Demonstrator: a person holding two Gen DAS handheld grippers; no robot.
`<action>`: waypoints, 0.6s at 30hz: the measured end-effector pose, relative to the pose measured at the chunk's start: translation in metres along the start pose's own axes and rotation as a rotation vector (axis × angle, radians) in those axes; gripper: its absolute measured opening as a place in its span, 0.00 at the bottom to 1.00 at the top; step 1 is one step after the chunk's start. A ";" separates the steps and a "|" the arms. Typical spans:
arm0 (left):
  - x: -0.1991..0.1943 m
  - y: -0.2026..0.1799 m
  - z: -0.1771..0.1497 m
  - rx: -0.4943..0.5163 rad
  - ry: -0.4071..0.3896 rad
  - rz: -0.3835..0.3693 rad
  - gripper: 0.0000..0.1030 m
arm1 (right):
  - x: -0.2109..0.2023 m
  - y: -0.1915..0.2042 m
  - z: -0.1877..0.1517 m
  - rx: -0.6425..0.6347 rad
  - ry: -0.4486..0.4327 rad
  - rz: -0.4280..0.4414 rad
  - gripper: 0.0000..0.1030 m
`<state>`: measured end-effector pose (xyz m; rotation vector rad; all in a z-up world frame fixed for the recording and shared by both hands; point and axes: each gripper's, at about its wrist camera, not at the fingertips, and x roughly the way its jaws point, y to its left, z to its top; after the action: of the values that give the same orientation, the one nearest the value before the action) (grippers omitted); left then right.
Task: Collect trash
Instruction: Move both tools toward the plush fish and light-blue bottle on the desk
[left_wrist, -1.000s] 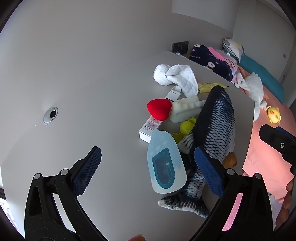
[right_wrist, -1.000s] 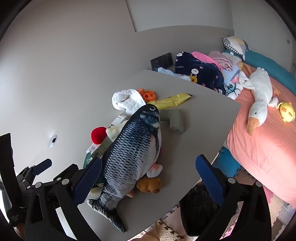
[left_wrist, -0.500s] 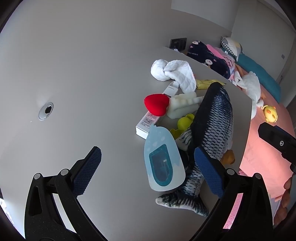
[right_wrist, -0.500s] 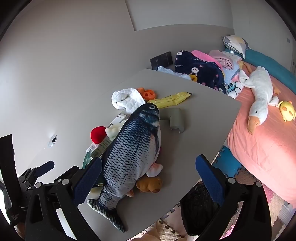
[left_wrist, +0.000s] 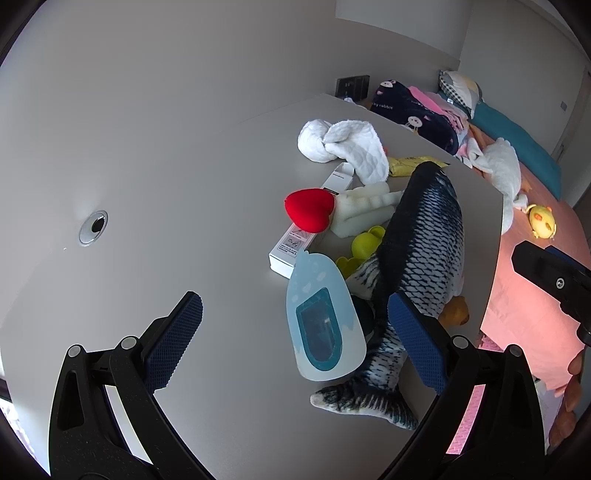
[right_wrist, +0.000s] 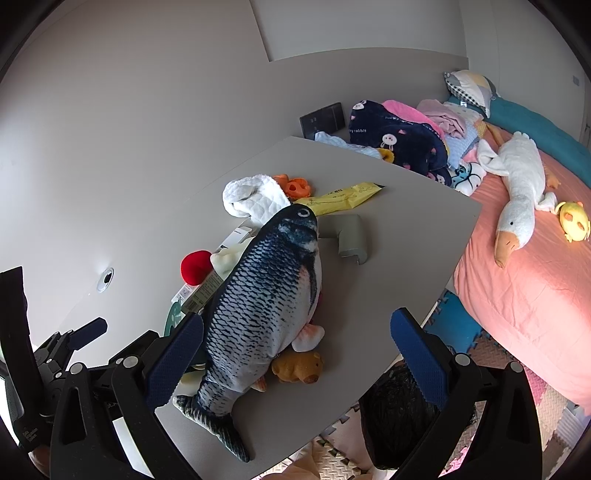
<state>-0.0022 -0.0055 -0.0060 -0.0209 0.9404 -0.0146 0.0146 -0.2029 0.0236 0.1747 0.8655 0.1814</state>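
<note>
A grey table (left_wrist: 184, 166) holds a clutter pile. A yellow wrapper (right_wrist: 341, 195) lies at the far side, also in the left wrist view (left_wrist: 404, 165). A long white box (left_wrist: 306, 232) lies under a red plush heart (left_wrist: 308, 214). A pale blue penguin-shaped package (left_wrist: 321, 328) lies closest to my left gripper (left_wrist: 295, 339), which is open and empty just short of it. My right gripper (right_wrist: 297, 363) is open and empty above the tail of a big plush fish (right_wrist: 266, 295). A black trash bag (right_wrist: 402, 410) sits on the floor under the table's edge.
A white towel (left_wrist: 343, 146), white foam piece (left_wrist: 364, 214), yellow toy (left_wrist: 364, 245), orange toy (right_wrist: 295, 186), grey corner guard (right_wrist: 349, 236) and small brown bear (right_wrist: 299, 365) share the table. A pink bed (right_wrist: 528, 295) with a goose plush (right_wrist: 517, 192) lies right. Foam mats (right_wrist: 461, 332) cover the floor.
My left gripper has shifted slightly, so the pile sits a little lower and more to the left in its view. The right gripper has barely moved. Both stay open.
</note>
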 end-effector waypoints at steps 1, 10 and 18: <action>0.000 -0.001 0.000 0.002 0.000 0.003 0.94 | 0.000 0.000 0.000 -0.001 -0.001 -0.001 0.98; 0.001 -0.001 0.001 0.003 0.008 -0.001 0.94 | 0.000 0.001 0.000 0.000 0.002 0.001 0.98; 0.000 -0.002 0.001 0.013 0.010 0.001 0.94 | 0.001 0.002 -0.001 -0.005 0.007 0.004 0.98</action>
<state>-0.0013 -0.0074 -0.0050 -0.0088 0.9504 -0.0198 0.0143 -0.2004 0.0232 0.1709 0.8717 0.1876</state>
